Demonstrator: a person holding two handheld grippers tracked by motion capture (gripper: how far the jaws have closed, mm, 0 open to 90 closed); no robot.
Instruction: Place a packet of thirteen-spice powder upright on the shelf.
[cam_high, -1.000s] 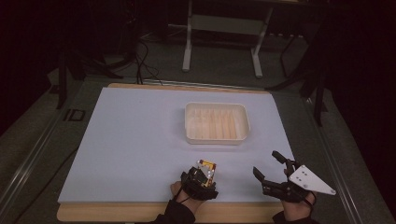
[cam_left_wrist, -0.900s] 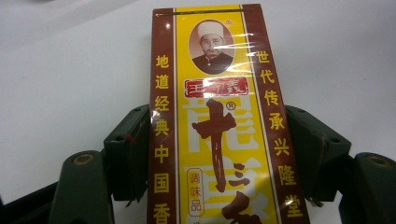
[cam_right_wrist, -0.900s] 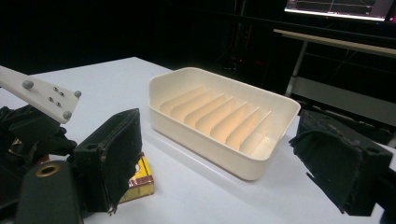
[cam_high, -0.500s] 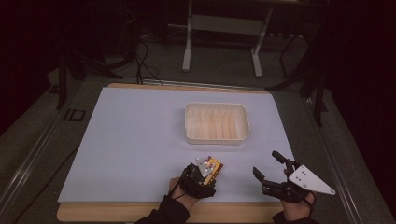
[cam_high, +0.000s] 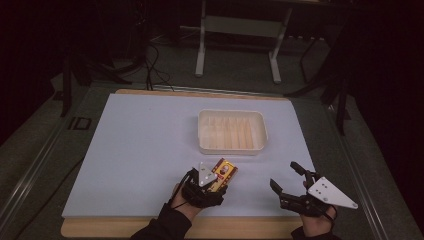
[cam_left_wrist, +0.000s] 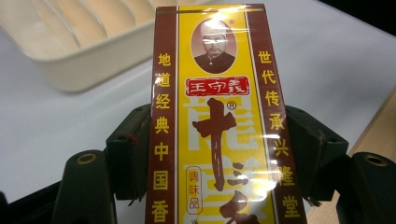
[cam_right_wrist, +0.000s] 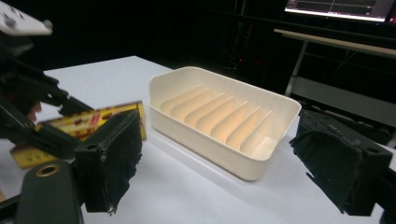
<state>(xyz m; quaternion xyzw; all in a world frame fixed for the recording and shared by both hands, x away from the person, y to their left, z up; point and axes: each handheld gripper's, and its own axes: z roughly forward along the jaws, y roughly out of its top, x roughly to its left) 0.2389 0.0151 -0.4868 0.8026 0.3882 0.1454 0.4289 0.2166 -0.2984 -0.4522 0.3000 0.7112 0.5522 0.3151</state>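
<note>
The left hand-held gripper (cam_high: 212, 181) sits at the counter's (cam_high: 130, 150) near edge, jaws clamped on a yellow box (cam_left_wrist: 219, 116) that points toward the tray (cam_high: 231, 131). The right hand-held gripper (cam_high: 287, 181) rests beside it, jaws apart, empty. The ribbed tray lies farther back, mid-counter.

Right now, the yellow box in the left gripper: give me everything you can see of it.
The box is a slim, glossy carton, yellow with brown side bands, Chinese print, a red label and a small portrait near its top. The left gripper is shut on its long sides, both pads pressing in. It points toward the cream ridged tray without touching it. Whether it rests on the white table is unclear.
</note>
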